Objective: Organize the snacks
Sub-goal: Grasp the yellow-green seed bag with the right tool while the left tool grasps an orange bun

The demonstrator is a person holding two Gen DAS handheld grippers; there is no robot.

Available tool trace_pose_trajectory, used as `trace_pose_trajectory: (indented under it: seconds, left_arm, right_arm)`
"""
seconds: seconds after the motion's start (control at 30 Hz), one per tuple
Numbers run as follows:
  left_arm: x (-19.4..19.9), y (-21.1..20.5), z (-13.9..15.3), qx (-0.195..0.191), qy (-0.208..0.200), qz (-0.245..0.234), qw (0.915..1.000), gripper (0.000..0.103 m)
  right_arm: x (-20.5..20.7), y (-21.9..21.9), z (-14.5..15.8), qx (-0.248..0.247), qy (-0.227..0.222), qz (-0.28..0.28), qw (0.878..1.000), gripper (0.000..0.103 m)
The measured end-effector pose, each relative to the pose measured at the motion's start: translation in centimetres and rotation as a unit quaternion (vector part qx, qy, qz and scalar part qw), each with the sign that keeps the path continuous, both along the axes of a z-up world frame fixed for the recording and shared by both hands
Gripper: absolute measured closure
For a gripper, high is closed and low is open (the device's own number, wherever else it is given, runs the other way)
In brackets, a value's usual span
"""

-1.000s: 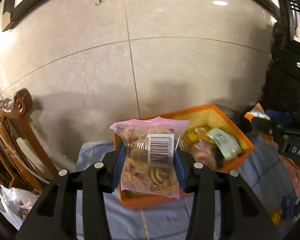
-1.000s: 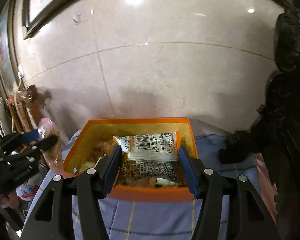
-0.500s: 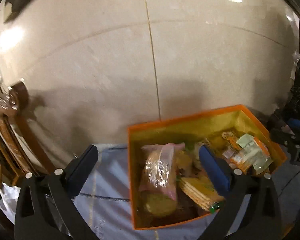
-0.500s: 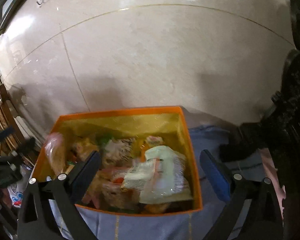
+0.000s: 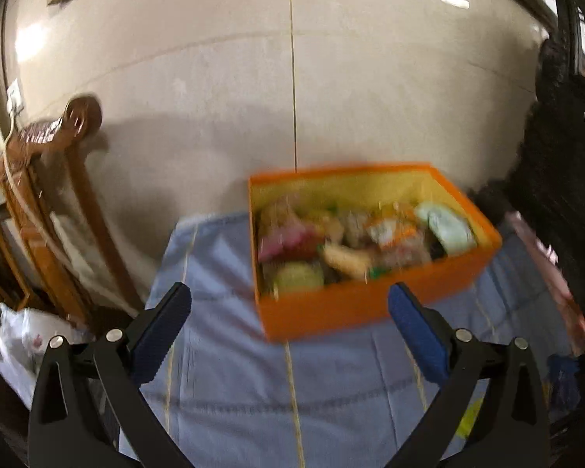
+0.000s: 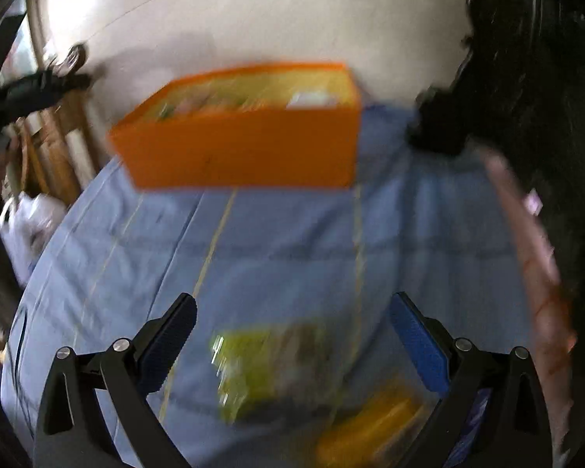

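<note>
Both grippers' jaws stand released, nothing between them. Right gripper [image 6: 292, 335]: blurred yellow-green snack packet [image 6: 249, 366] just ahead on blue cloth [image 6: 277, 241]. Left gripper [image 5: 288, 319]: orange box [image 5: 370, 304] beyond, full of snacks [image 5: 355, 238].

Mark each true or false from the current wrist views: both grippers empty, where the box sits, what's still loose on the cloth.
1. The left gripper holds a snack bag. False: its jaws stand open with nothing between them.
2. The orange box sits on the blue cloth. True.
3. The orange box is empty. False: it is full of snack packs.
4. The right gripper is open. True.
5. A yellow-green snack pack lies on the cloth near the right gripper. True, though blurred.
6. The cloth is red. False: it is blue.
</note>
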State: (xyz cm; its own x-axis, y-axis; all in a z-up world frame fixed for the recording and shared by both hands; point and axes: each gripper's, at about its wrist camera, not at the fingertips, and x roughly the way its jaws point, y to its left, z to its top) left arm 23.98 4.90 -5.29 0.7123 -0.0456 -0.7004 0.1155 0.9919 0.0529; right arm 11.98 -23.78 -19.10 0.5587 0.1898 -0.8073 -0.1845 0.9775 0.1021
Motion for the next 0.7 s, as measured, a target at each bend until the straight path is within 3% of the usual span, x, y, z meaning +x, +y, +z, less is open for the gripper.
trace_pose_trajectory:
  seconds: [0.27,0.3,0.37,0.47,0.5,0.53,0.6,0.63,0.7]
  left_arm:
    - [-5.1,0.1,-3.5,0.013,0.047,0.005,0.9988,0.004]
    - [-5.5,0.2,-4.1,0.007,0.058,0.008,0.9982,0.004]
    - [-5.9,0.3,-4.8,-0.001,0.070,0.007,0.9975,0.004]
    - [-7.4,0.1,-5.8,0.000,0.068,0.020,0.9975,0.004]
    - [-8.0,-0.2,-6.2,-0.004,0.065,0.027,0.9975,0.004]
    - [-8.6,-0.5,-6.5,-0.014,0.062,0.024,0.9977,0.004]
    - [-9.7,-1.9,-7.4,-0.023,0.060,-0.013,0.9978,0.004]
    - [-10.0,-2.6,-7.9,-0.013,0.061,-0.027,0.9977,0.004]
    - [-10.6,-4.1,-9.4,0.023,0.078,-0.044,0.9957,0.004]
  right_arm:
    - [0.1,1.7,-5.4,-0.045,0.041,-0.007,0.998,0.006]
    - [0.1,1.6,-5.7,-0.050,0.042,-0.011,0.998,0.016]
    - [0.2,1.5,-5.7,-0.038,0.035,-0.021,0.998,0.019]
    - [-0.3,0.4,-4.6,-0.016,0.022,-0.048,0.998,0.032]
    - [-0.7,-0.4,-4.0,0.000,0.014,-0.062,0.998,0.061]
    - [-0.9,-1.0,-3.4,0.007,0.010,-0.069,0.998,0.071]
    - [-1.3,-2.0,-3.1,0.004,0.007,-0.077,0.997,0.066]
    - [-1.1,-1.9,-3.7,0.009,0.021,-0.074,0.997,0.049]
    - [-1.0,-2.4,-4.4,0.023,0.038,-0.081,0.996,0.028]
